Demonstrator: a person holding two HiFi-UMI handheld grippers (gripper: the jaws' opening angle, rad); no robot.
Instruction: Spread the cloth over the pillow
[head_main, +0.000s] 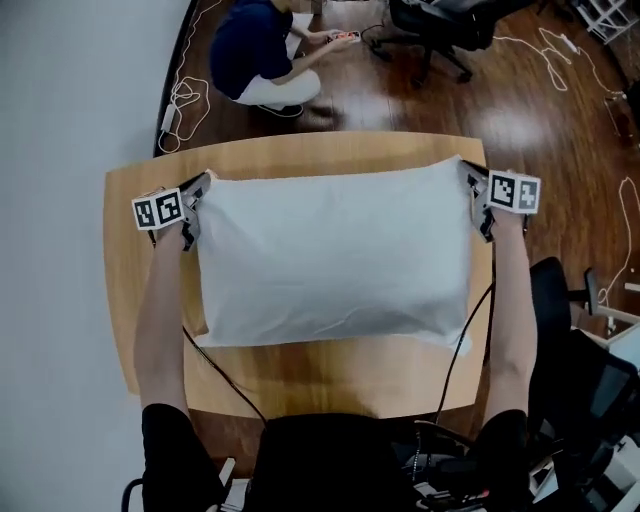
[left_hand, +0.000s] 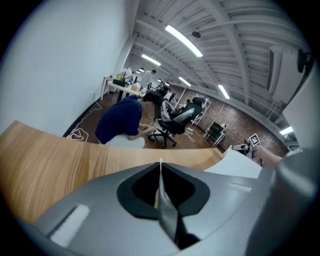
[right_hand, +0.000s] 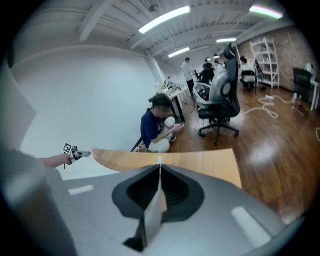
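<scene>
A white cloth (head_main: 335, 250) lies spread over the pillow on the wooden table (head_main: 300, 375), and the pillow shows only as a puffed shape beneath it. My left gripper (head_main: 200, 185) is at the cloth's far left corner and my right gripper (head_main: 472, 178) at its far right corner. In the left gripper view the jaws (left_hand: 160, 162) are shut, with a thin fold of cloth (left_hand: 167, 210) pinched between them. The right gripper view shows the same: jaws (right_hand: 160, 160) shut on a strip of cloth (right_hand: 155, 212).
Beyond the table's far edge a person (head_main: 255, 55) crouches on the dark wood floor near an office chair (head_main: 440, 25). Cables trail across the floor. A black chair (head_main: 560, 300) stands close to the table's right side, and a white wall runs along the left.
</scene>
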